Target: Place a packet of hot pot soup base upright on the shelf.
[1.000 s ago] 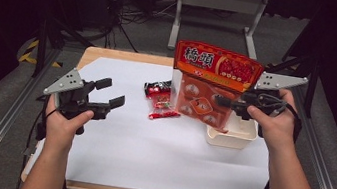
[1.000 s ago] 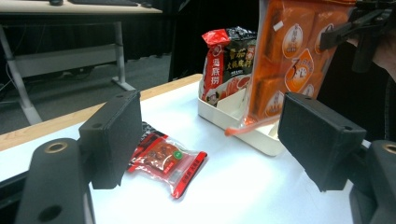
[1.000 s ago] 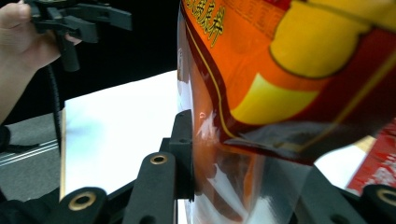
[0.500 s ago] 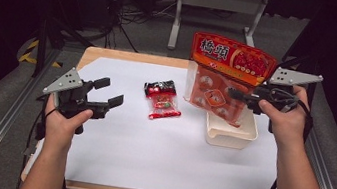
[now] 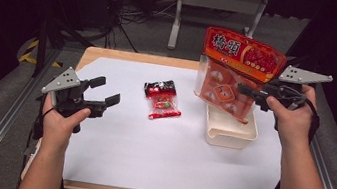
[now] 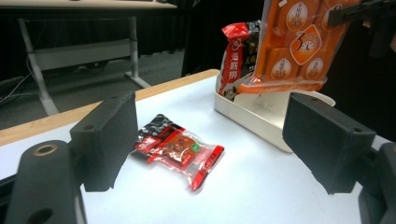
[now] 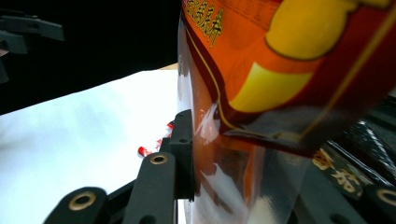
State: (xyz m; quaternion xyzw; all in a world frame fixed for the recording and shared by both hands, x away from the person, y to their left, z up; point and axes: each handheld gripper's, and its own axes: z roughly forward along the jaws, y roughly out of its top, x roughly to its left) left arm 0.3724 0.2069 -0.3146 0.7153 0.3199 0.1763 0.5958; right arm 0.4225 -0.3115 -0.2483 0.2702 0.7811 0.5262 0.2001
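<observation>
My right gripper (image 5: 247,90) is shut on a big orange snack bag (image 5: 235,74) and holds it upright over a white tray (image 5: 231,132) at the table's right. In the right gripper view the orange snack bag (image 7: 280,70) sits between the jaws and hides the right one. A second red and black packet (image 6: 236,60) stands in the white tray (image 6: 261,114) behind the hanging orange bag (image 6: 294,42). A small red packet (image 5: 162,99) lies flat mid-table. My left gripper (image 5: 105,91) hovers open left of that packet, which appears again as the small red packet (image 6: 180,149) between its pads.
White paper (image 5: 168,150) covers the wooden table top. A metal stand (image 5: 221,1) and cables lie on the floor beyond the far edge. Grey rails run along both sides of the table.
My right gripper has carried the orange bag to the right, from beside the small packet to above the tray. The left gripper has stayed where it was.
</observation>
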